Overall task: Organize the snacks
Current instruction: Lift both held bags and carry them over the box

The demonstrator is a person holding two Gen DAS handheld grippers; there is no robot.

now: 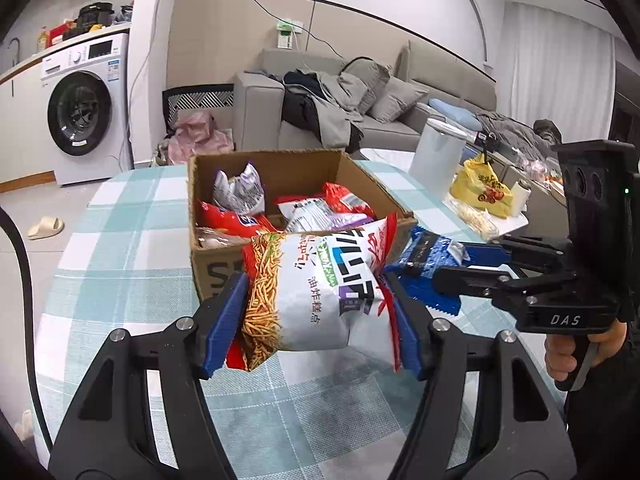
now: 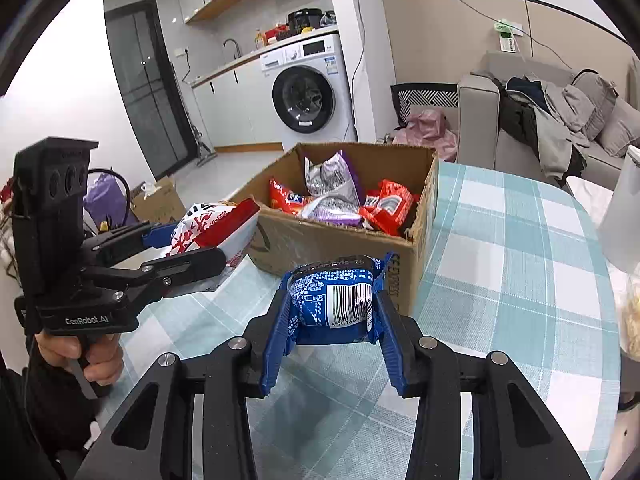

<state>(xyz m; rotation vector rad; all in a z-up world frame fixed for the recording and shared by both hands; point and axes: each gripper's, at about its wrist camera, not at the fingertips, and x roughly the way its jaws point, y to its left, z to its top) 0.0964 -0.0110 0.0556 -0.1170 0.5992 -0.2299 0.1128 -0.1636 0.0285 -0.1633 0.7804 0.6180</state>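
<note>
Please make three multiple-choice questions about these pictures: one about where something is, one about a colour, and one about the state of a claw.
1. Where does the cardboard box stand?
A. on the checked tablecloth
B. on the sofa
C. on the washing machine

2. What colour is the packet in the right claw?
A. yellow
B. blue
C. green

3. What is the state of the left claw?
A. open and empty
B. shut on a white cup
C. shut on the white and red snack bag

Answers:
1. A: the box rests on the teal checked tablecloth, with snack packets inside.
2. B: the wrapper is blue, with a white barcode patch.
3. C: both blue pads press the sides of the bag, which hangs above the table.
</note>
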